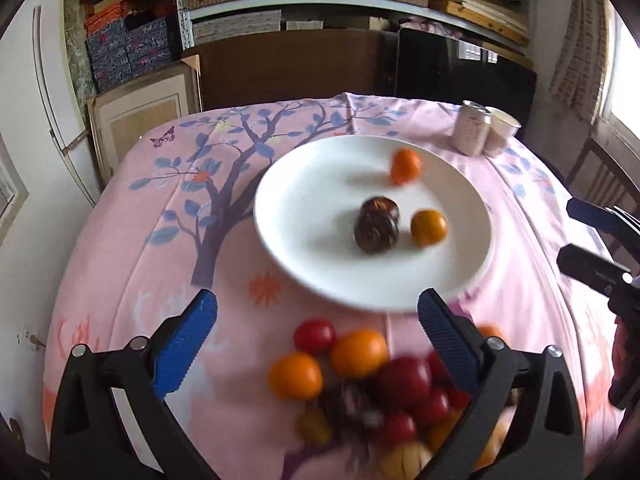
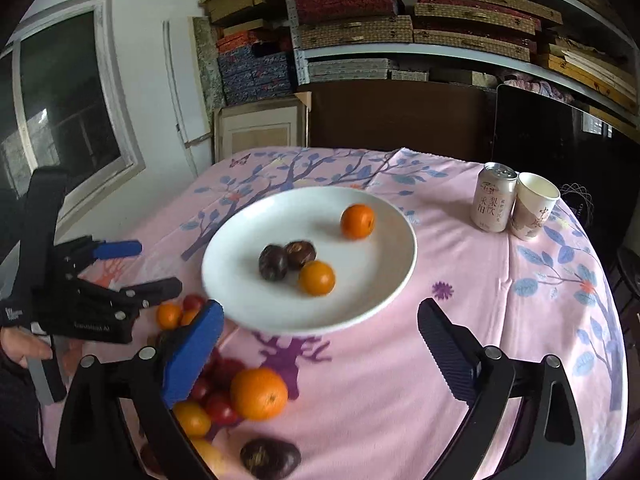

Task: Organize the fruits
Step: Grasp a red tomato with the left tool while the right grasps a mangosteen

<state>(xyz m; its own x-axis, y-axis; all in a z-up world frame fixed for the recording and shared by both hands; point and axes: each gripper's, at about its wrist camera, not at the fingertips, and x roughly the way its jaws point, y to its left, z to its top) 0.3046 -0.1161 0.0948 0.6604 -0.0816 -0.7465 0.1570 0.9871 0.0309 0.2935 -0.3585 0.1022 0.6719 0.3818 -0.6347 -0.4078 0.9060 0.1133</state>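
A white plate (image 1: 304, 208) (image 2: 248, 300) on the pink tablecloth holds two oranges (image 1: 405, 166) (image 2: 357, 221) and two dark brown fruits (image 1: 376, 230) (image 2: 273, 262). A loose pile of oranges (image 1: 359, 353) (image 2: 259, 393), red tomatoes (image 1: 402, 378) (image 2: 220, 408) and dark fruits (image 2: 270, 458) lies on the cloth in front of the plate. My left gripper (image 1: 318, 316) (image 2: 140, 272) is open and empty above the pile. My right gripper (image 2: 320, 334) (image 1: 576, 236) is open and empty, just right of the pile.
A drink can (image 2: 494, 202) (image 1: 472, 128) and a paper cup (image 2: 534, 205) (image 1: 502, 130) stand at the table's far right. Shelves of boxes (image 2: 360, 28) and a dark cabinet (image 2: 400, 116) stand behind the table. A chair (image 1: 604, 172) is at the right.
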